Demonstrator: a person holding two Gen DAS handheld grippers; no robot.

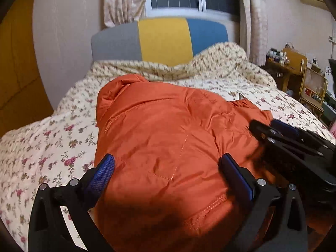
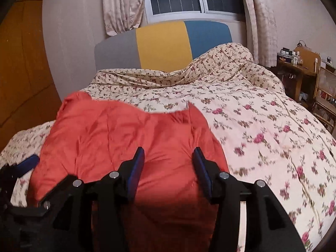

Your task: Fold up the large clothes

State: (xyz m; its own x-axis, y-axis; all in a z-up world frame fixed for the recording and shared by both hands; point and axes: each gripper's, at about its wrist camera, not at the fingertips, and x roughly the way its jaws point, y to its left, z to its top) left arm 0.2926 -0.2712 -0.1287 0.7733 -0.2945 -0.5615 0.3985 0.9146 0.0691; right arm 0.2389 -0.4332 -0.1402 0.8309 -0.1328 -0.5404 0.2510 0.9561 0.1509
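Note:
A large orange padded jacket (image 1: 168, 130) lies folded in a puffy bundle on the floral quilt (image 1: 52, 147) of a bed. My left gripper (image 1: 168, 166) hovers over the jacket's near part with its blue pads wide apart, gripping nothing. My right gripper (image 1: 271, 127) shows at the jacket's right edge in the left wrist view. In the right wrist view the jacket (image 2: 109, 134) fills the lower left, and my right gripper (image 2: 169, 157) stands open above it, pads clear of the cloth. One blue finger of the left gripper (image 2: 27, 163) pokes in at the far left.
The headboard (image 1: 163, 40) has grey, yellow and blue panels below a window with curtains (image 2: 124, 6). A bunched fold of quilt (image 2: 226, 63) lies at the head of the bed. A wooden desk (image 2: 298, 73) and a chair (image 1: 313, 92) stand to the right.

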